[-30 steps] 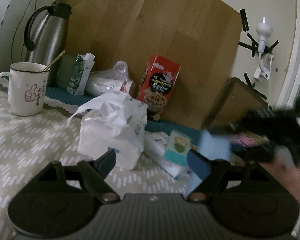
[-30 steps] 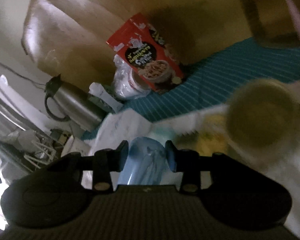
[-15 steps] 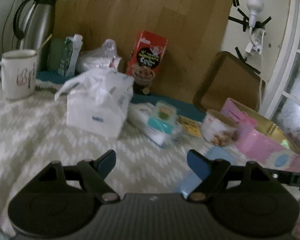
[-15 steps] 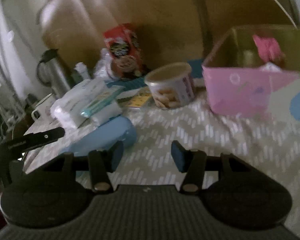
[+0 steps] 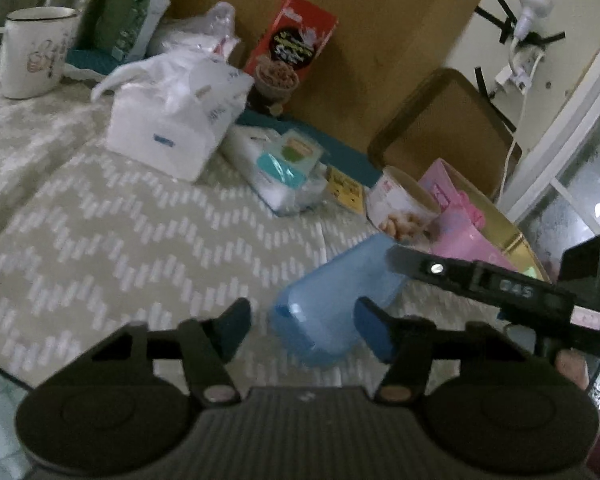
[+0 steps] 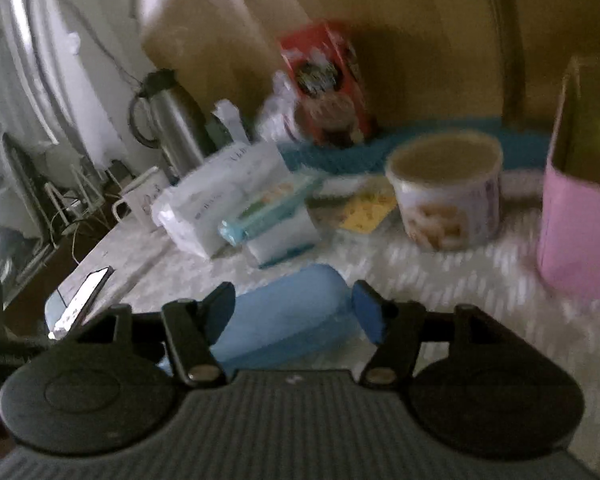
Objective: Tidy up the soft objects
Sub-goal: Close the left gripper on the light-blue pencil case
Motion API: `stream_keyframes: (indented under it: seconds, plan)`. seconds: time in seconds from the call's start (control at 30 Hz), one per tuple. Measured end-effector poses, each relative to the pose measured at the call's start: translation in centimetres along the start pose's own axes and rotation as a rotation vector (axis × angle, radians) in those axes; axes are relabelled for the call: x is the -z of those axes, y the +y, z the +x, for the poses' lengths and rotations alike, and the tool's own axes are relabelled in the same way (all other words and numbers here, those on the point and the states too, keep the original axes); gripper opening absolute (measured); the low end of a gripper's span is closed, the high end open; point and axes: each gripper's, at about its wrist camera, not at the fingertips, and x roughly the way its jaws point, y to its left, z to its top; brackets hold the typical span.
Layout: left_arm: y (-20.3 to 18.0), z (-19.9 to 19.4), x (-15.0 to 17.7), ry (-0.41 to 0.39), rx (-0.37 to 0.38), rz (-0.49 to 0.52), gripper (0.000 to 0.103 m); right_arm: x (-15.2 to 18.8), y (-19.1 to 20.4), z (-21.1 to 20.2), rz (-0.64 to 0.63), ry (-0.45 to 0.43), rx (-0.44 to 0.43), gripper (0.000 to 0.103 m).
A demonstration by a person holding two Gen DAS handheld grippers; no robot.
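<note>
While the blue pouch [image 5: 332, 300] lies on its side on the patterned tablecloth [image 5: 112, 236], we see our left gripper [image 5: 300, 322] with its jaws just drawn narrower, the pouch's near end between them and the pads not pressing it. Our right gripper [image 6: 294, 312] is released (its jaws barely widened lately), straddling the pouch's other end [image 6: 284, 312] without contact. Beyond sit a biscuit tub [image 6: 446, 190] and pink box [image 6: 576, 232].

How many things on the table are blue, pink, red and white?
Blue: 1, the blue container
Pink: 1, the pink box
Red: 1, the red box
White: 2, the mug and the tissue pack
Total: 5
</note>
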Motion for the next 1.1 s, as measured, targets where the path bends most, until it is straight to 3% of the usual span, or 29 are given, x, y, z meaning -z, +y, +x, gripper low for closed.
stream_keyframes:
  seconds: [0.1,0.2,0.37,0.43,0.7,0.87,1.0,1.1]
  plan:
    - [-0.4,0.7,0.0,0.011,0.012,0.011,0.055,0.9,-0.2,-0.6,0.042,0.012,-0.019,0.056]
    - [-0.9,1.1,-0.5,-0.008,-0.004,0.041,0.058,2.7,0.3,-2.9,0.018,-0.002,-0.037,0.056]
    - [-1.2,3.1,-1.7,0.040,0.046,0.050,0.064,6.3,0.9,-7.3,-0.028,-0.015,-0.055,0.057]
    - [-2.2,4.4,-2.0,0.066,0.075,0.088,0.066,7.3,1.3,-8.6,-0.059,-0.037,-0.006,0.057]
    - [-9.6,9.5,-0.4,0.139,0.177,0.252,0.075,10.3,1.6,-10.0,-0.336,-0.055,0.380,0.065]
    - [-13.4,11.1,0.8,0.166,0.204,0.322,0.076,10.2,-0.9,-12.2,-0.322,-0.075,0.420,0.070]
    - [-15.2,11.9,1.1,0.221,0.254,0.338,0.076,10.2,-2.7,-13.7,-0.323,-0.115,0.545,0.070]
    - [-16.6,12.4,1.5,0.226,0.253,0.372,0.076,10.2,-4.0,-15.0,-0.281,-0.132,0.587,0.070]
